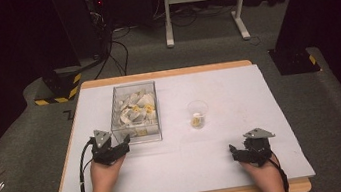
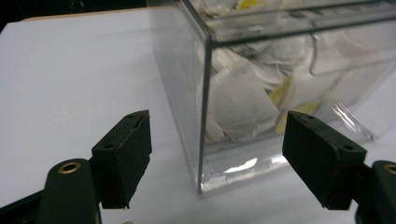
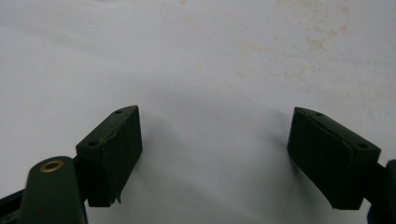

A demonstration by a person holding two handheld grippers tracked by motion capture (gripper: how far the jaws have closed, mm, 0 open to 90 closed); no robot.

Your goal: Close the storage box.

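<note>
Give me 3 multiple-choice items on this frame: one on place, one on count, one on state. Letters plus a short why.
1. Where does the clear box stand relative to the plastic cup in the high view?
A. To its left
B. To its right
C. Stacked on top of it

2. How many clear plastic cups stand on the white board?
A. Three
B. Two
C. One

3. What is the state of the left gripper?
A. Shut on a tea bag
B. Open, a corner of the box between its jaws
C. Shut on the cup

Answers:
1 A: the box sits left of the cup, apart from it.
2 C: a single cup shows.
3 B: in the left gripper view both pads stand clear of the box walls.
</note>
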